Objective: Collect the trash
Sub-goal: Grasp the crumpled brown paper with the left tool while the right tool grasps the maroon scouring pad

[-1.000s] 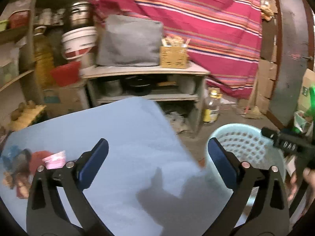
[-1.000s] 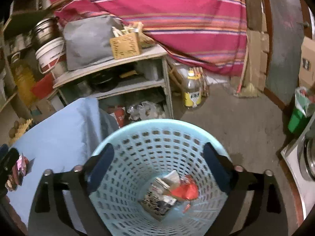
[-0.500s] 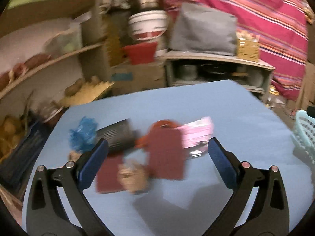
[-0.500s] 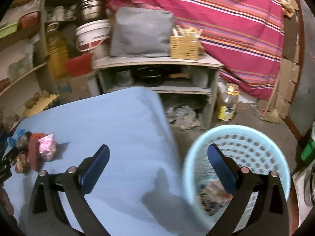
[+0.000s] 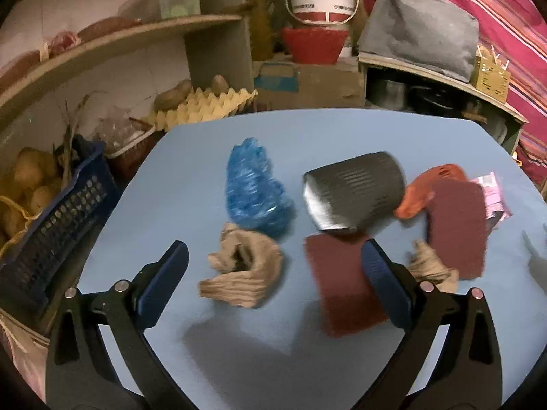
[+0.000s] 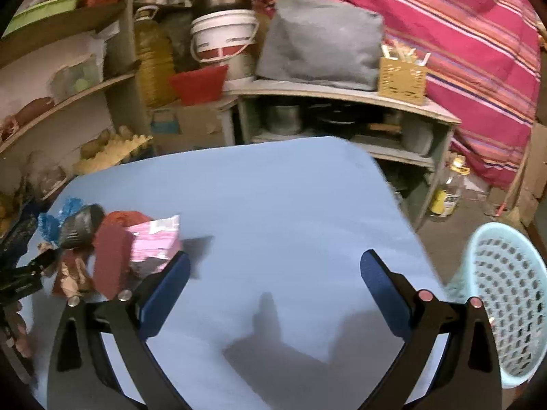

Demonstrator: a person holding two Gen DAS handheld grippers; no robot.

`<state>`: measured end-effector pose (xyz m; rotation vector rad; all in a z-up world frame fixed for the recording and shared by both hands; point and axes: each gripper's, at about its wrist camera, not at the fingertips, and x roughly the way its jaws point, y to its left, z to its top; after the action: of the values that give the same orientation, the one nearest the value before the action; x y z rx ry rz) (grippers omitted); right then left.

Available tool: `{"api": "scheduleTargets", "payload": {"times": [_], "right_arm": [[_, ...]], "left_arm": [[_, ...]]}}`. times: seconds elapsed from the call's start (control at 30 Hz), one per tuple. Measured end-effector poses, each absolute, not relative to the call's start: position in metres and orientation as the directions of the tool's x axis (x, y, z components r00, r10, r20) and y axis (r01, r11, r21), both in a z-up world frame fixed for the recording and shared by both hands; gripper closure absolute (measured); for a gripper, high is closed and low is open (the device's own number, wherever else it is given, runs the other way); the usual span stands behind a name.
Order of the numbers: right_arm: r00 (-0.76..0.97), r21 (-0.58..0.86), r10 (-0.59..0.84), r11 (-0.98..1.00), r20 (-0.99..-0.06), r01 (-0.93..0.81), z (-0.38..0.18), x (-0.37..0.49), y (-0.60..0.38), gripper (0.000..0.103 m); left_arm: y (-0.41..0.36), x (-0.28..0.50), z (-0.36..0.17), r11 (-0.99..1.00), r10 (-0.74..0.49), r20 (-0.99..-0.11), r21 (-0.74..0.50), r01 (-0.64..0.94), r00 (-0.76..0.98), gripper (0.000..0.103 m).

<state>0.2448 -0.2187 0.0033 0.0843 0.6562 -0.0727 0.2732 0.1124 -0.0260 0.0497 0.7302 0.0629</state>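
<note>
A heap of trash lies on the blue table (image 5: 212, 358): a crumpled tan paper (image 5: 241, 270), a blue plastic bag (image 5: 253, 191), a dark grey wrapper (image 5: 355, 193), two maroon pads (image 5: 342, 290), an orange scrap (image 5: 420, 193) and a pink wrapper (image 5: 492, 194). My left gripper (image 5: 273, 273) is open just above the tan paper. My right gripper (image 6: 273, 282) is open and empty over bare table, right of the heap (image 6: 112, 249). The pale blue laundry-style basket (image 6: 512, 300) stands off the table's right edge.
Shelves with egg trays (image 5: 205, 106), potatoes and a dark blue crate (image 5: 51, 225) stand left of the table. A low shelf with a grey bag (image 6: 321, 41), a white bucket (image 6: 222, 34) and pots stands behind. A bottle (image 6: 448, 194) stands on the floor.
Both grippers swung left, away from the basket. The left one has come close over the trash heap. The right one left the basket and now hangs over the table.
</note>
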Motion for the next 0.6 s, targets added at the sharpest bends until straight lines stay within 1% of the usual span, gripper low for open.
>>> {"api": "scheduleTargets", "payload": {"times": [0.03,0.1,0.17,0.2,0.27,0.3,0.37,0.4,0.43,0.47,0.53,0.6], "right_arm": [[0.788,0.054,-0.036,0.995,-0.615,0.087,0.002,0.246,-0.214,0.006],[0.782,0.045,-0.024,0.997,-0.622,0.066,-0.003,0.25,-0.199,0.006],[0.78,0.032,-0.017,0.998,-0.626,0.047,-0.006,0.252,-0.186,0.006],[0.779,0.026,-0.016,0.999,-0.627,0.042,-0.008,0.253,-0.182,0.006],[0.777,0.017,-0.015,0.999,-0.629,0.033,-0.009,0.253,-0.174,0.006],[0.776,0.014,-0.015,0.999,-0.63,0.03,-0.009,0.253,-0.171,0.006],[0.774,0.01,-0.011,1.0,-0.633,0.022,-0.01,0.253,-0.164,0.006],[0.774,0.01,-0.006,1.0,-0.633,0.016,-0.011,0.253,-0.16,0.006],[0.773,0.007,-0.004,1.0,-0.635,0.012,-0.011,0.253,-0.154,0.006],[0.772,0.006,-0.003,1.0,-0.636,0.008,-0.011,0.253,-0.15,0.006],[0.767,0.01,0.006,1.0,-0.642,0.001,-0.013,0.252,-0.138,0.006],[0.765,0.023,0.017,1.0,-0.644,-0.003,-0.015,0.251,-0.127,0.006]], "left_arm": [[0.116,0.276,-0.029,0.997,0.069,-0.673,0.063,-0.037,0.737,0.006],[0.12,0.28,-0.033,0.998,0.064,-0.686,0.055,-0.036,0.724,0.009],[0.124,0.284,-0.037,1.0,0.021,-0.706,0.024,-0.006,0.708,0.02],[0.125,0.287,-0.038,1.0,0.012,-0.714,0.021,0.005,0.7,0.023],[0.124,0.292,-0.042,1.0,-0.002,-0.732,0.017,0.021,0.682,0.033],[0.124,0.293,-0.044,1.0,-0.007,-0.737,0.013,0.025,0.676,0.034],[0.125,0.293,-0.043,0.999,-0.032,-0.732,-0.003,0.043,0.68,0.051],[0.125,0.294,-0.043,0.999,-0.033,-0.732,-0.003,0.045,0.68,0.055],[0.126,0.294,-0.044,0.999,-0.034,-0.733,-0.004,0.046,0.68,0.063],[0.128,0.294,-0.044,0.999,-0.034,-0.732,-0.008,0.041,0.68,0.065],[0.13,0.292,-0.043,0.999,-0.043,-0.726,-0.024,0.038,0.687,0.065],[0.13,0.289,-0.041,0.999,-0.029,-0.72,-0.007,0.034,0.693,0.065]]}}
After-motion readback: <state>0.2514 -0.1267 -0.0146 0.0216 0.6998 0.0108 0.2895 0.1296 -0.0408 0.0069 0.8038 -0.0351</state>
